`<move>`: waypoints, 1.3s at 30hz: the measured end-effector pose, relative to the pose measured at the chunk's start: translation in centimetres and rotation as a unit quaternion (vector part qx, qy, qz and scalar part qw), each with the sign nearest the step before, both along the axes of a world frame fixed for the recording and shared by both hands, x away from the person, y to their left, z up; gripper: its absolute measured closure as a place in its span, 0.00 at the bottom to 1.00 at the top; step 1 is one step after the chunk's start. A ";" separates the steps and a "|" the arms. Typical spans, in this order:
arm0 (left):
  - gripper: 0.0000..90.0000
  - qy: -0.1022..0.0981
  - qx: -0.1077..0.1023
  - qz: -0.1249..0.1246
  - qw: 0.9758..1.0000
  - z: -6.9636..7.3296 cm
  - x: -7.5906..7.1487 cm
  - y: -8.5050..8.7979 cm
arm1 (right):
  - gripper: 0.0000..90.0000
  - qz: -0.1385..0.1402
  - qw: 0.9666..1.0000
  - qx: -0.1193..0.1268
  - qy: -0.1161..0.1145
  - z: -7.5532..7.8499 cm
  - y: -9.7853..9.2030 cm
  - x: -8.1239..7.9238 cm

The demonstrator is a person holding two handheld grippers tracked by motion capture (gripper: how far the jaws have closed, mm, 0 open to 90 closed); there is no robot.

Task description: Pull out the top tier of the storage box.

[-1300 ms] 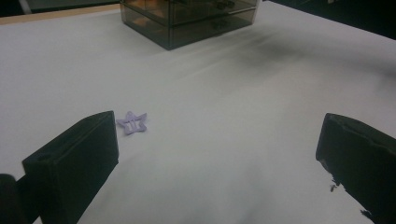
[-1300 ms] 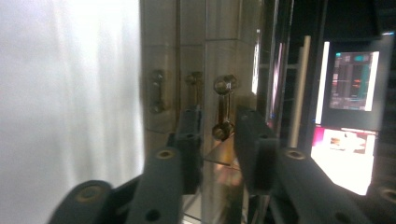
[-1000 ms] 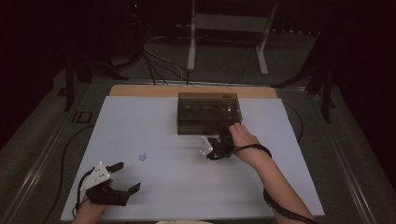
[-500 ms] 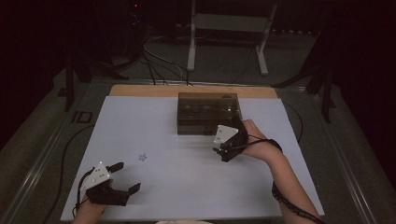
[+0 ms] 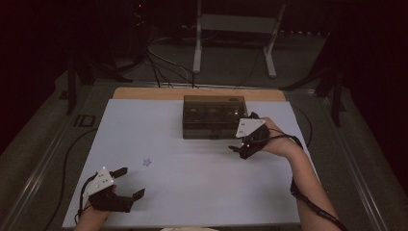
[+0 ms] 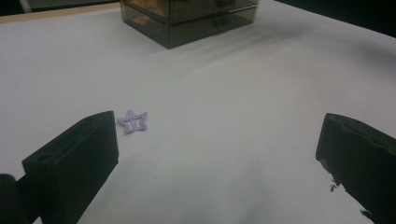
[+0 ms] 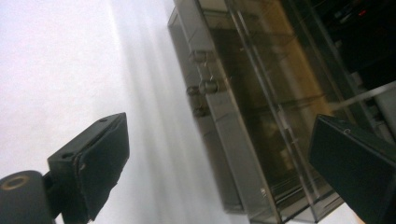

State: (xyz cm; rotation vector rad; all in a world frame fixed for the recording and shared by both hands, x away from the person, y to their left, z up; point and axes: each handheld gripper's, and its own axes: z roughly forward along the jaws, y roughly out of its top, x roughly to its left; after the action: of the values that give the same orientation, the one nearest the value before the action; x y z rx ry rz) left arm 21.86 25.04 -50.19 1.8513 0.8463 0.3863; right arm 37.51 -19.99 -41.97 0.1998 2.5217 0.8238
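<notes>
High view: right gripper (image 5: 242, 144) sits at the front right corner of the smoked translucent plastic drawer box (image 5: 211, 115), which stands on the white tabletop (image 5: 202, 183) toward the far edge, right of centre. Its fingers have just been opening and now stand wide with nothing between them. Right gripper view, rolled sideways, has the box front directly ahead of the fingers (image 7: 93, 158), with small round drawer knobs (image 7: 205, 87) between the jaw lines but apart from them; the box's long axis runs across the tabletop, parallel to its far edge. Right hand is clearly the nearer one to the box. Left gripper (image 5: 130, 184) rests at the near left corner, fingers (image 6: 79, 158) wide apart and holding nothing. Small lilac star-shaped hair clip (image 6: 132, 121) lies flat just ahead of the left finger, off to the left of the gap, so left is the nearer hand for it; in the high view it lies (image 5: 146, 162) between left gripper and box. Count: one drawer box, one star clip, two grippers; at least three knobs, exact count unclear.
</notes>
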 end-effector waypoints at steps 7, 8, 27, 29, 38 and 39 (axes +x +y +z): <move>0.00 0.000 0.001 0.001 1.000 0.0 0.0 0.0 | 0.08 0.007 0.999 0.015 0.046 1.2 -1.0 1.0; 0.00 0.000 0.001 0.001 1.000 0.0 0.0 0.0 | 0.08 0.008 0.998 0.018 0.051 1.3 -1.1 1.1; 0.00 -0.001 -0.007 -0.001 1.000 0.0 0.0 0.1 | 0.61 0.063 0.995 -0.017 0.076 1.5 -0.9 3.6; 0.00 -0.001 -0.006 -0.001 1.000 0.0 0.0 0.1 | 0.67 0.070 0.994 -0.030 0.077 1.4 -0.8 4.2; 0.00 -0.003 -0.005 -0.004 1.000 0.0 0.0 0.1 | 0.78 0.085 0.990 -0.080 0.075 1.0 0.3 6.1; 0.00 -0.002 -0.006 -0.004 1.000 0.0 0.0 0.1 | 0.78 0.088 0.989 -0.086 0.080 0.9 0.5 6.2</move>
State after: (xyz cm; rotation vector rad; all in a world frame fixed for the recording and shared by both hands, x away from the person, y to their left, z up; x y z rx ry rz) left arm 21.86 25.15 -50.17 1.8425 0.8352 0.3795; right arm 43.69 -19.54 -41.08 -0.0160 2.7762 0.6745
